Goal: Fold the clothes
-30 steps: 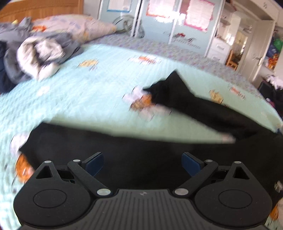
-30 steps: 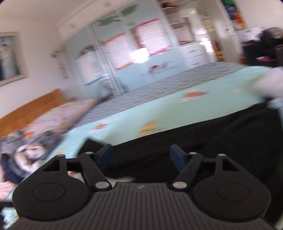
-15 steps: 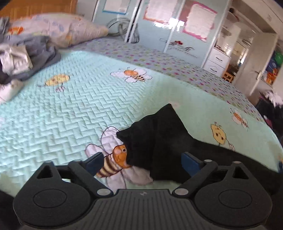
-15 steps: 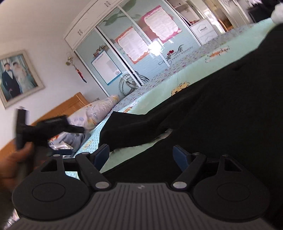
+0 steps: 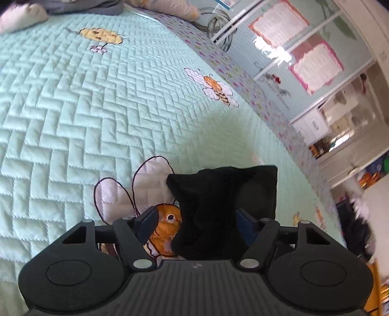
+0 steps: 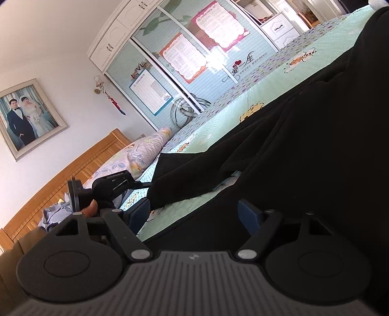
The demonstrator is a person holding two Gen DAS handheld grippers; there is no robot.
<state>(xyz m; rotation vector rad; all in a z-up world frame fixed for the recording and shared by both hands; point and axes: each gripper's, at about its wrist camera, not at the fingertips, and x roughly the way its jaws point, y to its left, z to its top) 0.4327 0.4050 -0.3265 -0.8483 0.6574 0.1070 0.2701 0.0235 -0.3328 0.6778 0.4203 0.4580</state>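
A black garment [image 6: 304, 136] lies spread on the mint quilted bedspread [image 5: 73, 109]. In the left wrist view its sleeve end [image 5: 218, 194] lies between the fingers of my left gripper [image 5: 198, 222], which is open around it, low over the bed. My right gripper [image 6: 194, 214] is open over the garment's body, with black cloth running under and to the right of its fingers. The left gripper [image 6: 107, 187] also shows in the right wrist view, at the sleeve's far end.
A pile of grey clothes [image 5: 60, 7] and a pillow [image 6: 136, 155] lie toward the wooden headboard [image 6: 73, 179]. Mirrored wardrobe doors [image 6: 194, 60] stand beyond the bed's far side. A doorway and clutter lie off the bed's right edge [image 5: 352, 218].
My left gripper has moved forward and down onto the sleeve end, which now sits between its fingers. The right gripper has tilted and dropped low over the garment's body.
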